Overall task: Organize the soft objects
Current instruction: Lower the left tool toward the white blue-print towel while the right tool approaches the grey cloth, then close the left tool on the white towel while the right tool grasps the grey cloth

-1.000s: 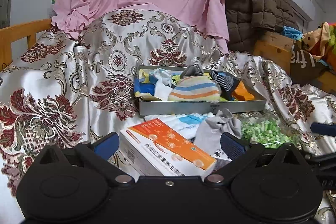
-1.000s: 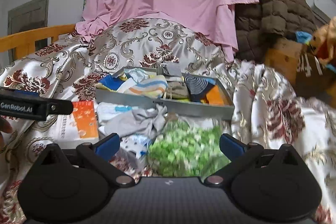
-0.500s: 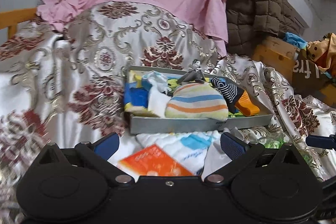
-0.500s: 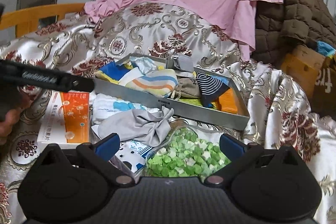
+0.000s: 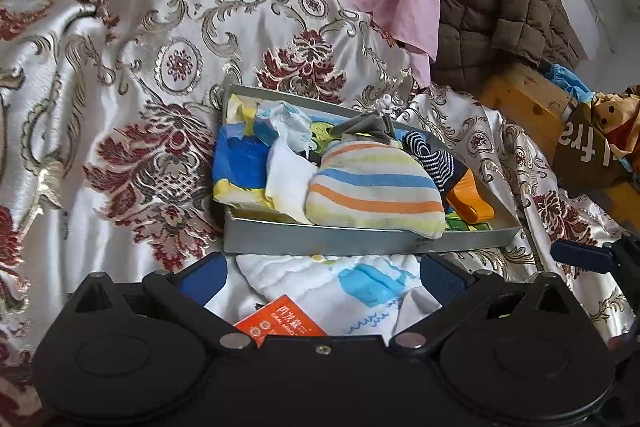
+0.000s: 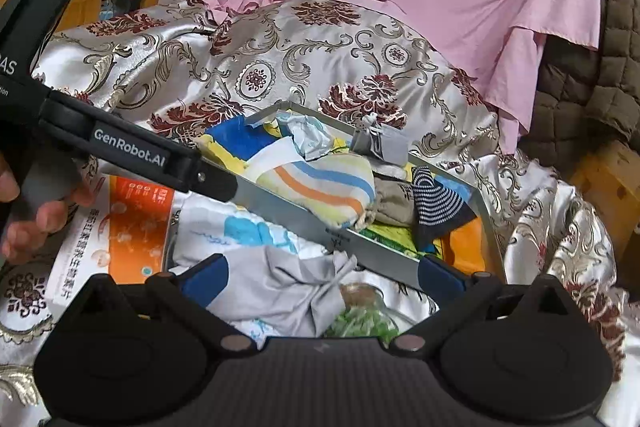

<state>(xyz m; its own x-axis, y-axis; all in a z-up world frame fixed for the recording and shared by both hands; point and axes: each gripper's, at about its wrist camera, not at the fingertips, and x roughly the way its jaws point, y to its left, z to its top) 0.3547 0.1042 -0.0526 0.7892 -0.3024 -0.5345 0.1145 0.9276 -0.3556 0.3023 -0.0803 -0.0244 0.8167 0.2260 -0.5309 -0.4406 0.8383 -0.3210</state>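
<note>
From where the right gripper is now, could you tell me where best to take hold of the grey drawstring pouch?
I would pinch the grey drawstring pouch at its gathered neck, coming down from above. The cloth bunches there into a narrow ridge that open fingers can close on, while the body lies flat and slack on the white cloth. The right gripper is open above it.

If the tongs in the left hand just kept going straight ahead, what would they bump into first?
Probably the white printed cloth lying between the open left tongs, then the near wall of the grey tray just behind it. Depth is hard to judge through this lens, so they might pass above the cloth and meet the tray first.
</note>
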